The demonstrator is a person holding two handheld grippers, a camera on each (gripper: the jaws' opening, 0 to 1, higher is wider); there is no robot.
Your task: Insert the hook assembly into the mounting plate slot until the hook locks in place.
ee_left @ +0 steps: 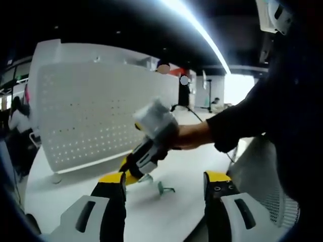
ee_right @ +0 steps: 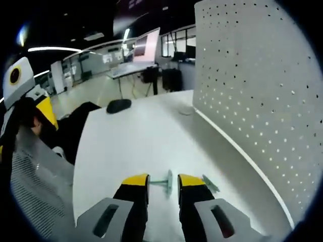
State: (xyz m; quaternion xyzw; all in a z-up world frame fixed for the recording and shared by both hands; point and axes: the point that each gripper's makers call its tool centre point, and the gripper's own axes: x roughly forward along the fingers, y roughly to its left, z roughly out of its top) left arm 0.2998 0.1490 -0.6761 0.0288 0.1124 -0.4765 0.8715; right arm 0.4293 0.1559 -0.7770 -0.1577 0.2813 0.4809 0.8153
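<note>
Nearest in the right gripper view, the right tongs [ee_right: 163,182] reach down to the white tabletop [ee_right: 126,141], their yellow-tipped jaws narrowed around a small green hook [ee_right: 166,182] lying between the tips. Whether they already pinch it I cannot tell. A second green piece [ee_right: 210,183] lies just beside the right jaw.

In the left gripper view, the left tongs [ee_left: 164,182] stand released, jaws wide apart and holding nothing. Beyond them the hook [ee_left: 164,189] rests on the tabletop, with the right tongs touching down beside it.

The hook looks like thin translucent green plastic with a slim stem.

Farther back stands the white perforated plate [ee_left: 101,113], upright at the tabletop's edge. The task seems barely begun: pickup is under way, while carrying, insertion and locking remain.
</note>
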